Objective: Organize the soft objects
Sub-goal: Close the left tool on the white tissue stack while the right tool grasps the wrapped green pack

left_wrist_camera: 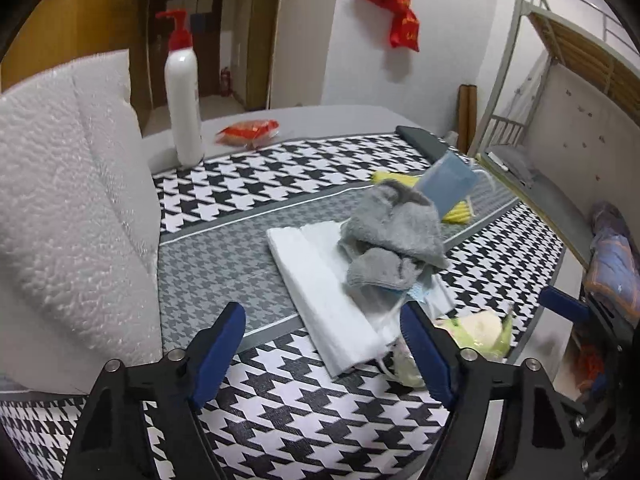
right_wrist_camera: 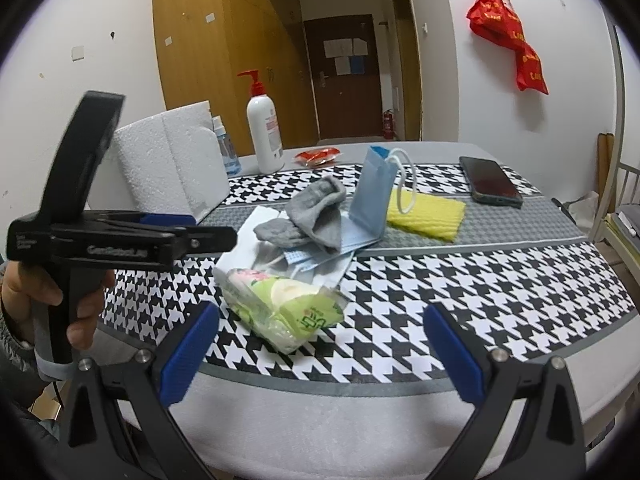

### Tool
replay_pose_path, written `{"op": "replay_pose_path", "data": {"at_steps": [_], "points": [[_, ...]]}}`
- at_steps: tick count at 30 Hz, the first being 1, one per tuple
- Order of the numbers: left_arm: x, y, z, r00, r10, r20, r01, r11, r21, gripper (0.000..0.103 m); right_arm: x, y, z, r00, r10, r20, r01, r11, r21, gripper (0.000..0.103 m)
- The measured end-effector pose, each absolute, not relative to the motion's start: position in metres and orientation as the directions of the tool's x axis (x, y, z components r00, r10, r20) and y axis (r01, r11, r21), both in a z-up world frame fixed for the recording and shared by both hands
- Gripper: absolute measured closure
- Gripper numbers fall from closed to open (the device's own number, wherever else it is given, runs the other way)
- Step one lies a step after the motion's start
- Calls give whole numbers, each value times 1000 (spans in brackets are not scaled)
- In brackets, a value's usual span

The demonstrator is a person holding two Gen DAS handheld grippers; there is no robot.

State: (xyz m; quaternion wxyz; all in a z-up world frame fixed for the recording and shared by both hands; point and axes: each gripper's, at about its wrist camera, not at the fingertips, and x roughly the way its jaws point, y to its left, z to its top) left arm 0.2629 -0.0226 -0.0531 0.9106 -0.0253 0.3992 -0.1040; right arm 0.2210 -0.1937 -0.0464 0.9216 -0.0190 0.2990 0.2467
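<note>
A grey sock (left_wrist_camera: pixel 392 240) (right_wrist_camera: pixel 312 216) lies crumpled on a folded white tissue sheet (left_wrist_camera: pixel 320 280) (right_wrist_camera: pixel 256 220) and flat blue face masks (right_wrist_camera: pixel 320 256). Another blue mask (left_wrist_camera: pixel 448 184) (right_wrist_camera: pixel 372 200) stands tilted behind it, beside a yellow sponge cloth (right_wrist_camera: pixel 428 216). My left gripper (left_wrist_camera: pixel 322 328) (right_wrist_camera: pixel 208 232) is open, its jaws straddling the near corner of the white sheet without pressing it. A green tissue pack (right_wrist_camera: pixel 288 308) (left_wrist_camera: pixel 480 328) lies just ahead of my open right gripper (right_wrist_camera: pixel 322 344), untouched.
A white foam block (left_wrist_camera: pixel 60 200) (right_wrist_camera: pixel 168 160) stands at the left. Behind are a red-pump bottle (left_wrist_camera: pixel 184 100) (right_wrist_camera: pixel 264 132), a small spray bottle (right_wrist_camera: pixel 226 152) and a red packet (left_wrist_camera: pixel 248 130). A phone (right_wrist_camera: pixel 492 182) lies far right. A bunk bed frame (left_wrist_camera: pixel 560 80) borders the table.
</note>
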Motion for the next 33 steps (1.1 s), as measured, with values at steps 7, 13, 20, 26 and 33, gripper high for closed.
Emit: {"op": "replay_pose_path", "data": {"at_steps": [7,13,20,26,33], "points": [[278,-18,-68,596,-242,-766,166,970,-177,49,226,-188,-50,684,445,-578,-474,874,111,0],[283,-18,-74,572,-271,-774,189,962,-198,59,232,-181,-54,673,443,-592,-483,870,102,0],[292,-21,-75,568,-301,-766,239,951,-196,91,242,-178,-61,651,441,-618,-480,870,115,0],[292,-22,-74,568,-364,-738,295,927,-230,97,249,-172,-68,618,448,-646,-493,861,126,0],[288,-13,-73,575,-417,-704,308,908,-286,97,250,-174,-71,618,448,-646,-489,862,131,23]]}}
